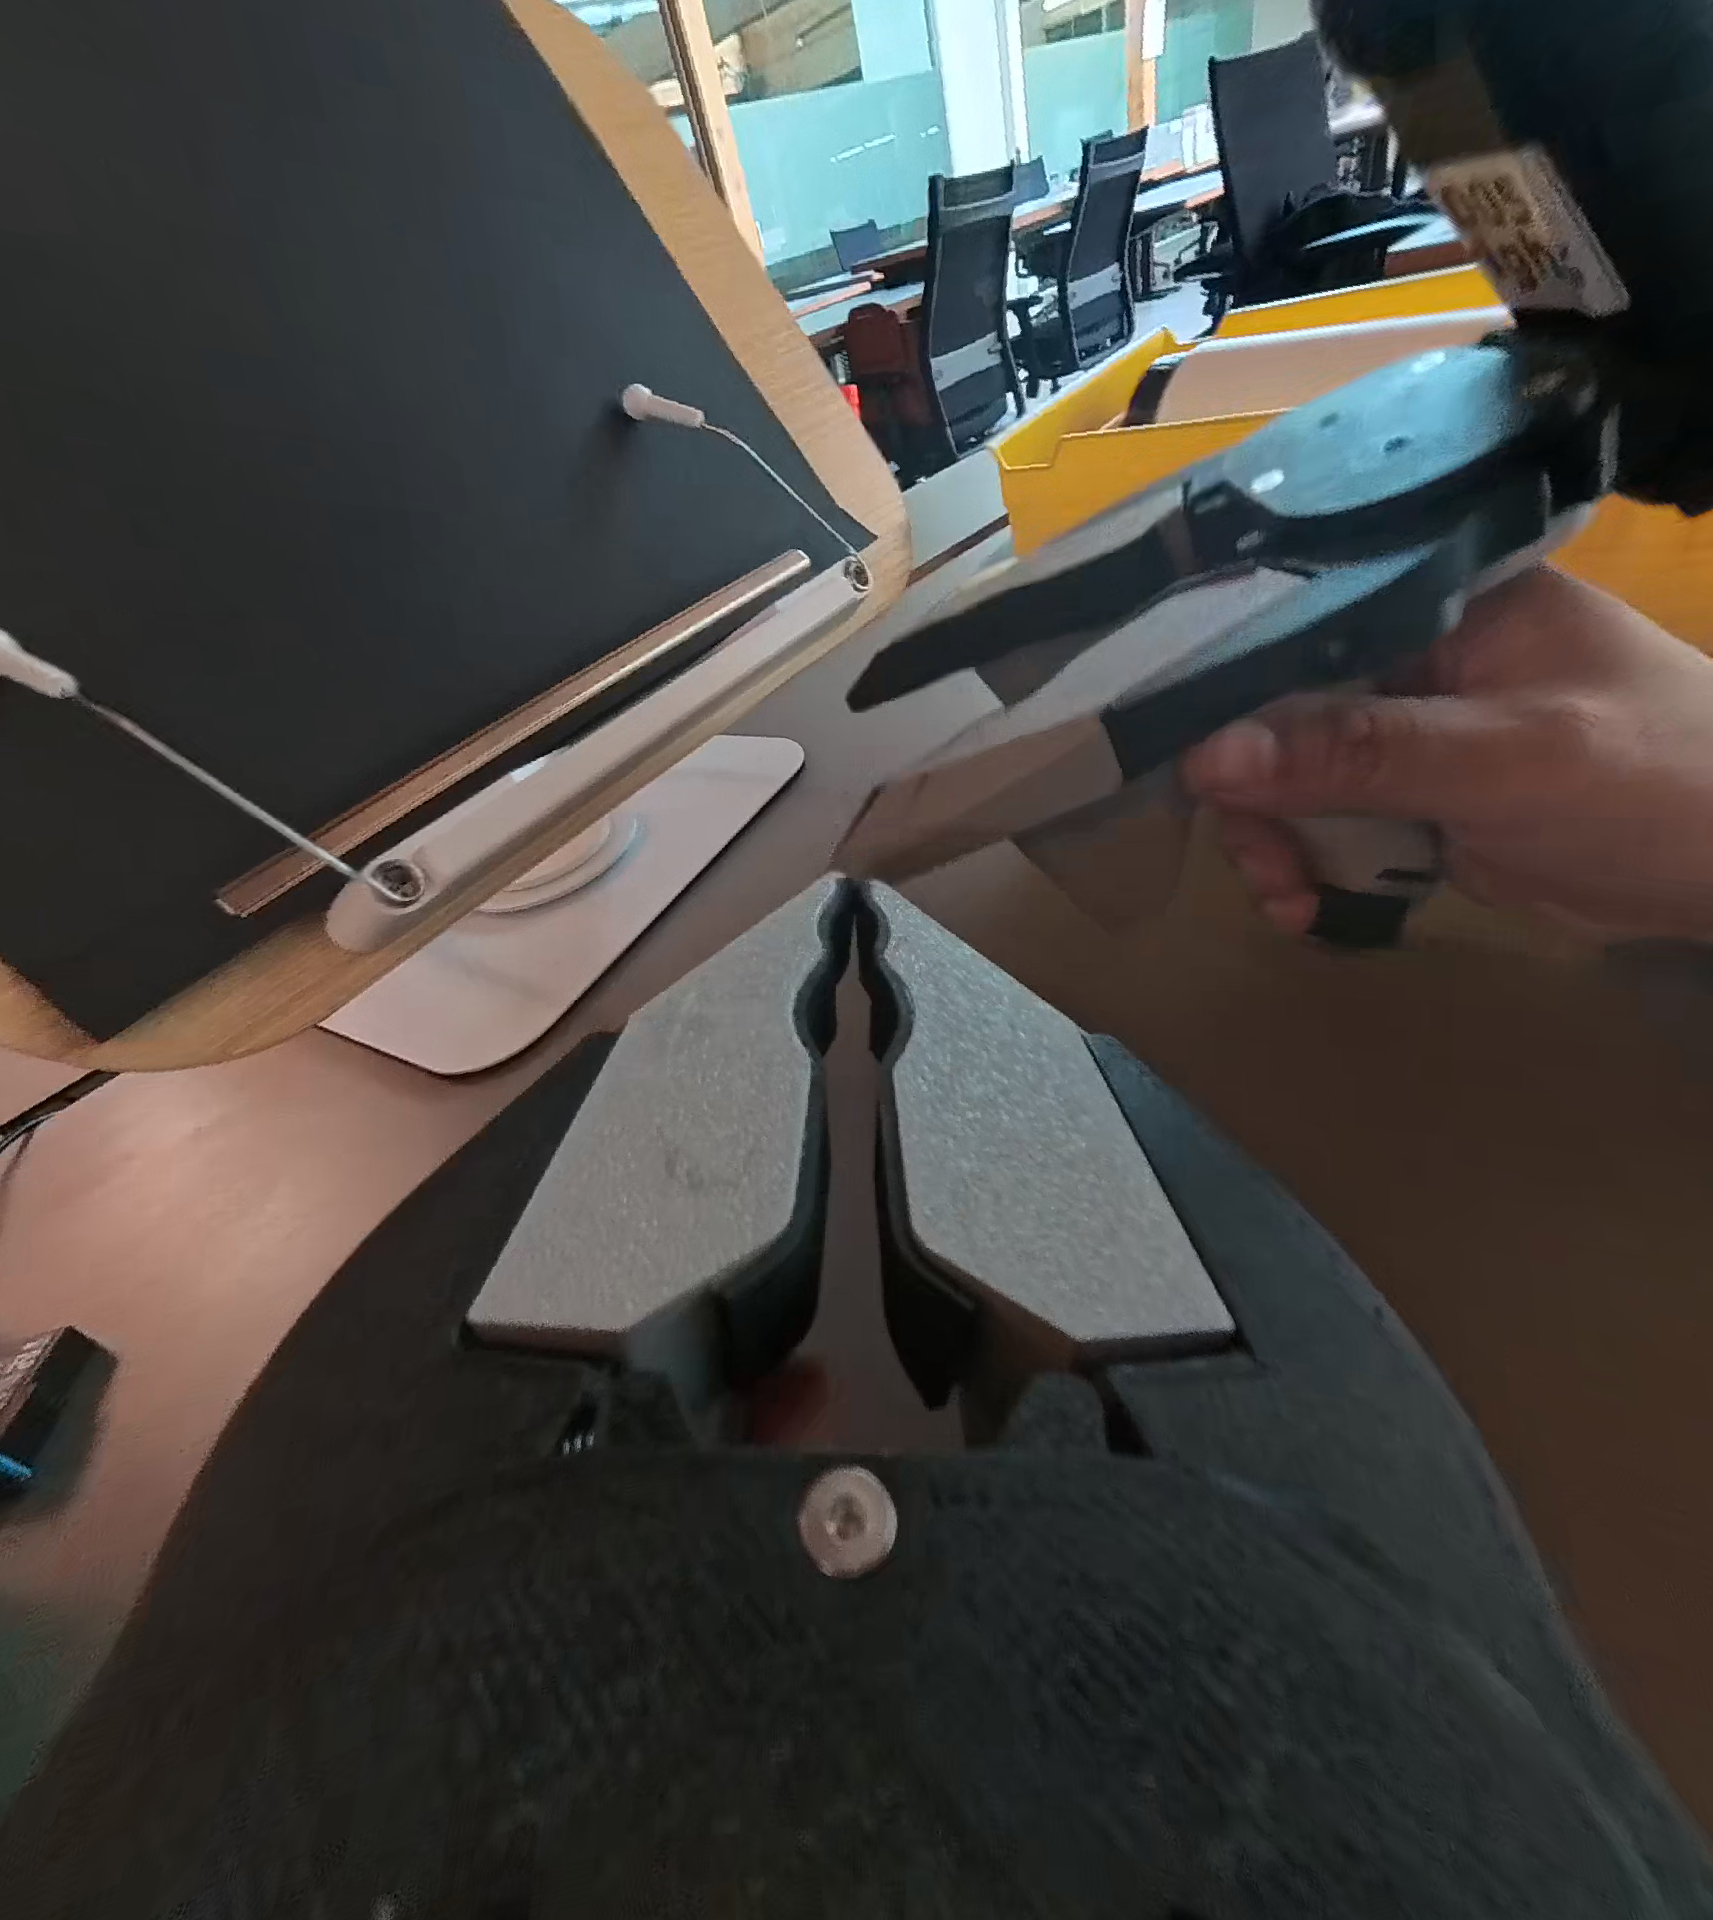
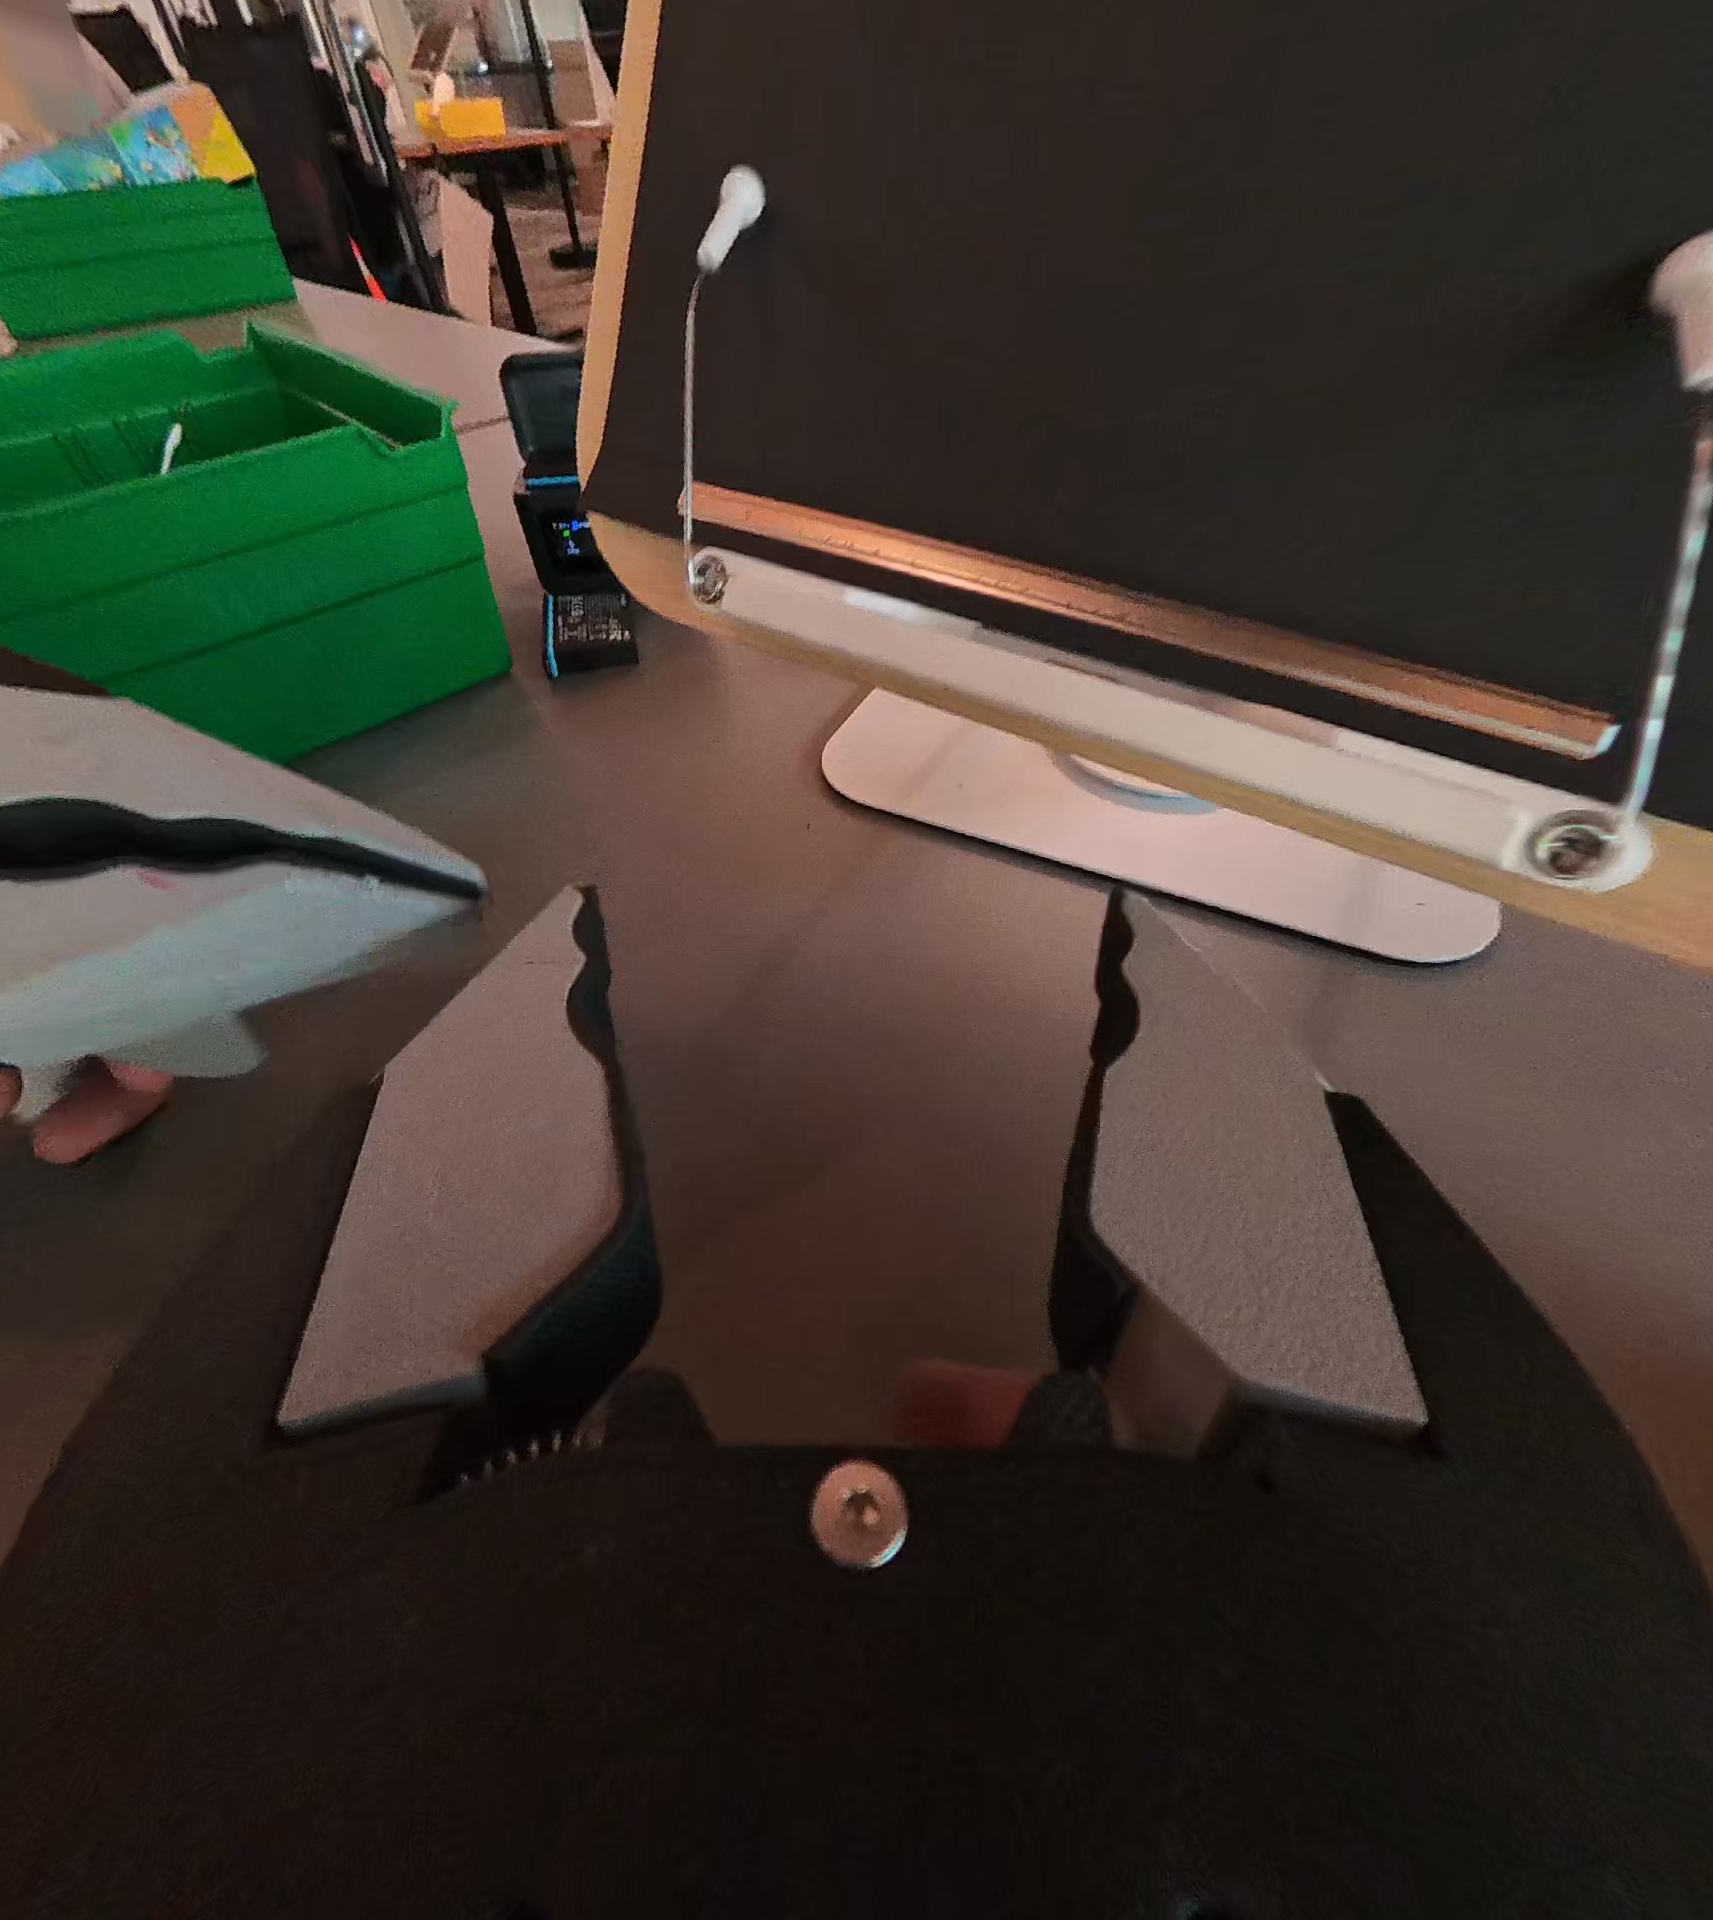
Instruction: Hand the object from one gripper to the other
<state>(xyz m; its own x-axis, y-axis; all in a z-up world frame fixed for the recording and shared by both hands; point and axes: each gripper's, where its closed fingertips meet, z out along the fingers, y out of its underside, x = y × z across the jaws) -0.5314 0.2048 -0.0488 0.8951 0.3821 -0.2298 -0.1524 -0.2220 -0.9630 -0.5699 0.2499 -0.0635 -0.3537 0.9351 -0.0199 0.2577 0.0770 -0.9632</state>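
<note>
My left gripper [image 1: 854, 899] is shut, its two grey pads meeting at the tips, and no object shows between them. It also shows in the right wrist view [image 2: 457, 883], at the left, closed and held by a hand. My right gripper [image 2: 850, 914] is open wide with only the brown table [image 2: 831, 1091] between its fingers. In the left wrist view, the right gripper [image 1: 857, 774] is at the upper right, held by a hand [image 1: 1517, 769], its fingers spread just beyond my left fingertips. No object to hand over shows in either view.
A book stand [image 1: 260, 416] with a black board, wooden rim, two wire page holders and a white base [image 2: 1143, 821] stands just ahead. Green bins [image 2: 177, 520] and a small black device [image 2: 571, 551] lie left of it. A yellow bin [image 1: 1091, 468] is at the right. Both grippers' tips are roughly 30 centimetres from the small black device [image 2: 571, 551].
</note>
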